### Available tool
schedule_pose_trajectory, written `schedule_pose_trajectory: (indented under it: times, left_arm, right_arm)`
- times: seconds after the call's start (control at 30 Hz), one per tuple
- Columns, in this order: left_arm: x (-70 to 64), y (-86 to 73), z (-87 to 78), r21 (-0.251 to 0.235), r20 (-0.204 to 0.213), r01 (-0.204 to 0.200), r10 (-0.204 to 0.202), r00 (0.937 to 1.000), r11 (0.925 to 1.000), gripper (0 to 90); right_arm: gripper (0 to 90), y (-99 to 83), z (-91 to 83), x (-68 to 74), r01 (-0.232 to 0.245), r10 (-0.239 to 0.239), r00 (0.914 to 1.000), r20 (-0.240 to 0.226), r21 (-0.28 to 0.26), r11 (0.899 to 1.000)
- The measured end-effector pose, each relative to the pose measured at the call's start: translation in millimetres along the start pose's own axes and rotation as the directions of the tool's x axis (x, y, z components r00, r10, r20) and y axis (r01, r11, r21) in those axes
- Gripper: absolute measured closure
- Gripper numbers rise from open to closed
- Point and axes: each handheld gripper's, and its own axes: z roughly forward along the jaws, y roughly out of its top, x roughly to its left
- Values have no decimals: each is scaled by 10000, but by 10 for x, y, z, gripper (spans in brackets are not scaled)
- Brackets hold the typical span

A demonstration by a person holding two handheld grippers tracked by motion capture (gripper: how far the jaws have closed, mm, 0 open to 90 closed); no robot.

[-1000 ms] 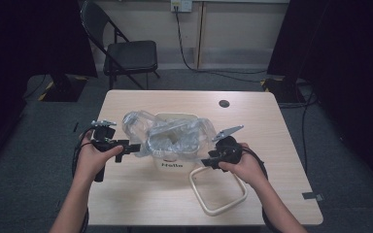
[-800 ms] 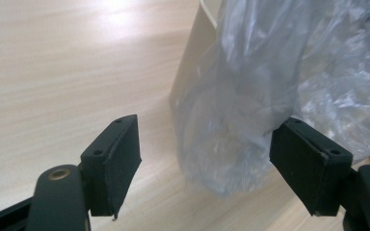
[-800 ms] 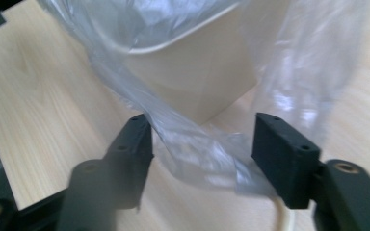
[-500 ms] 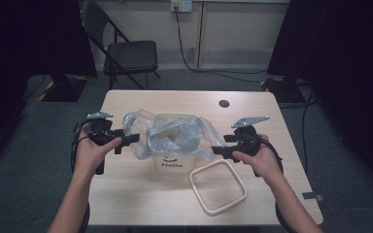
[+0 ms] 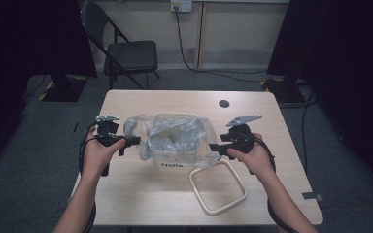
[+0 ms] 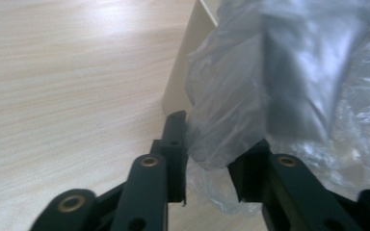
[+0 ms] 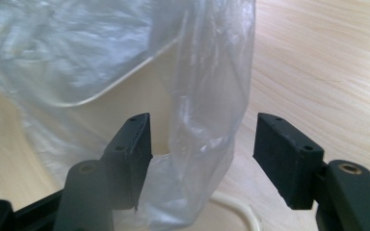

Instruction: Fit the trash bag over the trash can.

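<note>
A small cream bin with "Hello" on its front stands near the middle of the table, and a clear plastic bag is draped over its mouth as a liner. The person works it from both sides at once, which makes sense: pulling the film outward on opposite edges spreads it evenly over the rim.

The left gripper sits just beside the bin's left wall. In the left gripper view its jaws are nearly together around a fold of the bag; the film fills the gap between them, so it looks pinched, though the blur keeps me from being sure the grip is firm. The right gripper is at the bin's right side. In the right gripper view its jaws stand wide apart with a hanging fold of the bag between them, brushing one pad and clear of the other, so nothing is held there yet.

The cream ring lies flat on the table in front of the bin and to its right, close to the right hand, likely set aside as the frame that will clamp the liner once it is seated.

Compared with half a second ago, the right gripper has come in from farther right and now straddles the bag's edge. The left gripper has barely shifted, and the bin and ring lie where they were.
</note>
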Motion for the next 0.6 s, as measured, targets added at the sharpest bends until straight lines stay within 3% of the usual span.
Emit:
schedule_pose_trajectory:
  times: [0.13, 0.33, 0.43, 0.6]
  left_arm:
    - [70, -23, 84, 19, 11, 185, -185, 9998, 9998, 751]
    - [167, -54, 217, -276, 460, 521, -508, 9977, 9983, 765]
    - [203, -62, 276, -175, 495, 560, -550, 9973, 9983, 792]
    - [227, -65, 388, -69, 628, 565, -559, 9965, 9984, 819]
  right_arm:
    - [444, 6, 135, -65, -229, 230, 9997, 117, -127, 9997]
    - [721, 51, 341, -114, -365, 364, 9993, -104, -177, 9992]
    - [835, 88, 419, -118, -571, 568, 9982, -200, -111, 9983]
    - [900, 102, 582, -173, -674, 678, 9976, -141, 262, 9974]
